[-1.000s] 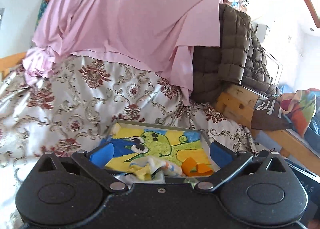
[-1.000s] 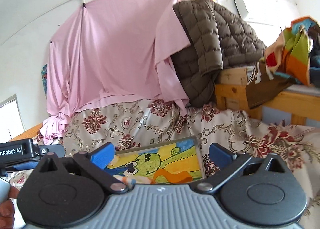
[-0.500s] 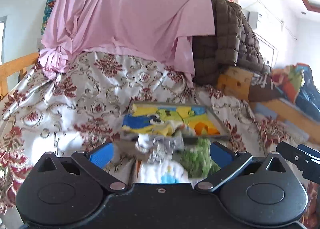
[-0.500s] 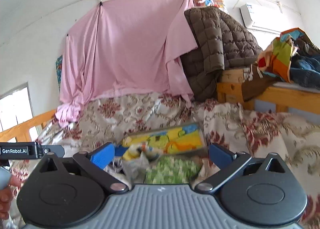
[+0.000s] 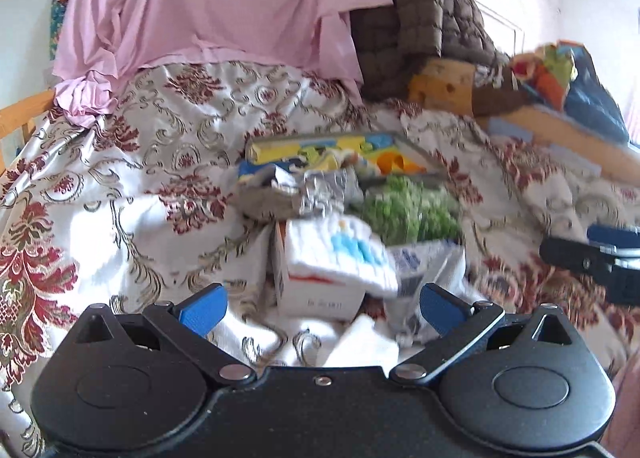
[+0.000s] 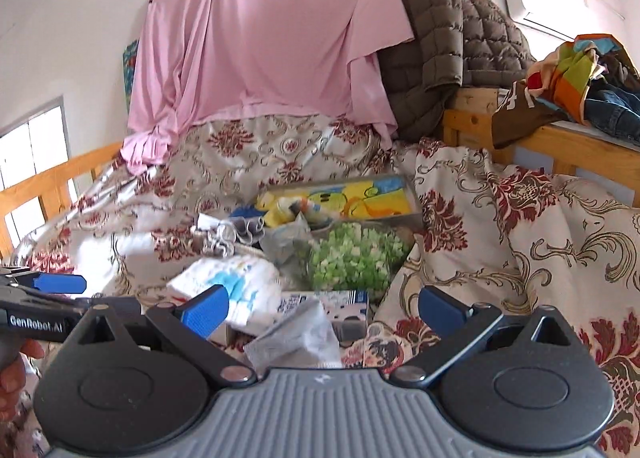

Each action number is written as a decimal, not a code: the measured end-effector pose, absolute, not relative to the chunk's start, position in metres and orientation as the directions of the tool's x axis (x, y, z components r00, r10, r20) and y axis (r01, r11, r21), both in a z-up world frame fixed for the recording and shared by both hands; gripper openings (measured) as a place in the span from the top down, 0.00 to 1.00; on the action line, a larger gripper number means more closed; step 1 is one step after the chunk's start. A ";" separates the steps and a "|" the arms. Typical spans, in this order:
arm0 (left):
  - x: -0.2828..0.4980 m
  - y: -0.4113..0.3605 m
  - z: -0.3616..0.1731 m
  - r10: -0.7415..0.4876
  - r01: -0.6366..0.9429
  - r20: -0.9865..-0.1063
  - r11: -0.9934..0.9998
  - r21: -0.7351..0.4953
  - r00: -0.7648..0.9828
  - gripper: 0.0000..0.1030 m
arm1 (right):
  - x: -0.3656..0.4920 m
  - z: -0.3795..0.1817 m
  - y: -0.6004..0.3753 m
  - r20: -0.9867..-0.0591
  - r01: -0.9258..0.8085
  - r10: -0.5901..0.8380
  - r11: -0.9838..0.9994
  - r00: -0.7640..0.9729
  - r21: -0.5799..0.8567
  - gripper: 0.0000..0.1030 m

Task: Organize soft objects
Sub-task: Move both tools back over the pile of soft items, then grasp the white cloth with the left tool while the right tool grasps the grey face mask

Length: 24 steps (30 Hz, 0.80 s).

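On my left wrist view the white folded cloth (image 5: 340, 254) lies mid-frame, long axis running lower right, beyond my wide-open, empty left gripper (image 5: 322, 304); on my right wrist view it sits lower left, partly behind one finger of my spread, empty right gripper (image 6: 322, 306).

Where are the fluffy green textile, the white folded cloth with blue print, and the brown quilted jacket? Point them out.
fluffy green textile (image 6: 354, 256): right wrist view, centre.
white folded cloth with blue print (image 5: 340, 254): left wrist view, top face.
brown quilted jacket (image 6: 452, 38): right wrist view, middle panel.
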<state>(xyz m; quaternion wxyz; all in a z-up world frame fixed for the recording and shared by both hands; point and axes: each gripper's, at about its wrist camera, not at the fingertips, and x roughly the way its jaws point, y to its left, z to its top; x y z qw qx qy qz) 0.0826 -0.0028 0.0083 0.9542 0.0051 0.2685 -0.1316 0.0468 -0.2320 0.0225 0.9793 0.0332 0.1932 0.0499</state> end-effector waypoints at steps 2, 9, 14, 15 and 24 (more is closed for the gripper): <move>0.082 -0.002 0.003 -0.251 0.266 -0.527 0.963 -0.050 0.812 0.01 | 0.048 0.020 -0.230 -0.392 -0.080 0.106 0.993 0.914 0.081 0.00; 0.086 -0.001 -0.011 -0.264 0.296 -0.580 0.954 -0.042 0.770 0.01 | 0.063 0.008 -0.232 -0.488 -0.057 0.092 0.995 0.868 0.087 0.00; 0.091 -0.008 -0.024 -0.290 0.366 -0.641 0.930 -0.015 0.711 0.01 | 0.072 0.000 -0.234 -0.545 -0.049 0.098 0.993 0.833 0.104 0.00; 0.091 -0.010 -0.026 -0.293 0.382 -0.650 0.924 -0.005 0.701 0.01 | 0.073 -0.001 -0.234 -0.551 -0.049 0.098 0.994 0.829 0.103 0.00; 0.099 -0.013 -0.038 -0.297 0.414 -0.686 0.910 0.007 0.665 0.01 | 0.085 -0.010 -0.229 -0.610 -0.054 0.095 0.995 0.787 0.085 0.00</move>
